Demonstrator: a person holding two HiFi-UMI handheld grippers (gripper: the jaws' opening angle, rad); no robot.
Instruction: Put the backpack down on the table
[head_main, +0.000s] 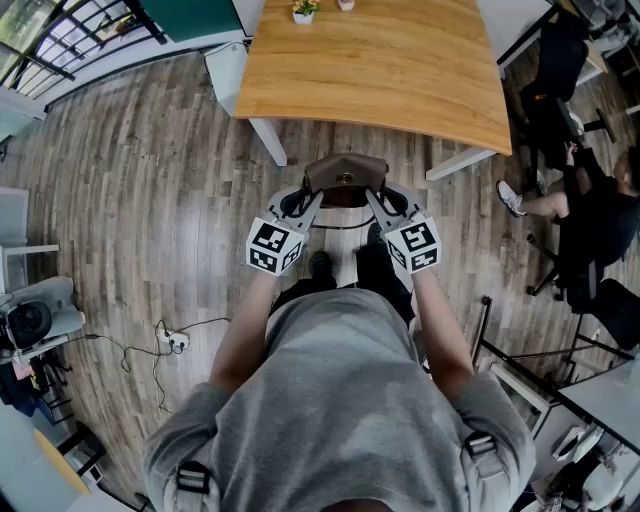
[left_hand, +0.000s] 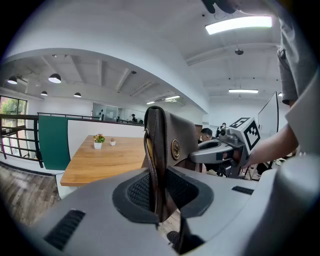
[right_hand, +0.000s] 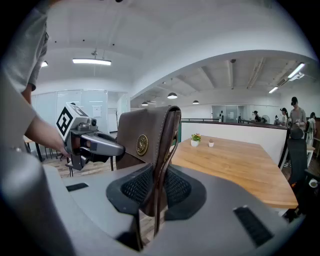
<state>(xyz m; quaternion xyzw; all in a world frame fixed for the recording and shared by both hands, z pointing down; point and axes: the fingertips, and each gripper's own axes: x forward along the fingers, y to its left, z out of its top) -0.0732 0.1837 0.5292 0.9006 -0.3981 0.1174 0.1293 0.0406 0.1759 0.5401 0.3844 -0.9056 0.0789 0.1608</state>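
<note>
In the head view the brown backpack (head_main: 345, 176) hangs at the centre, over the wooden floor (head_main: 150, 200), just below the tabletop (head_main: 380, 80) edge. Only the gripper views show the grip: the jaws of the left gripper (left_hand: 156, 200) and the right gripper (right_hand: 154, 192) are each clamped on one side edge of it.

Left claw (head_main: 313, 203), right claw (head_main: 375, 203), both clamped

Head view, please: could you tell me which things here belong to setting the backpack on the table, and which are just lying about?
Part of the job:
- backpack
- left gripper and right gripper, each shut on the backpack
- wooden table

Just lying about:
- potted plant at the table's far edge
- power strip on the floor
- black chair
</note>
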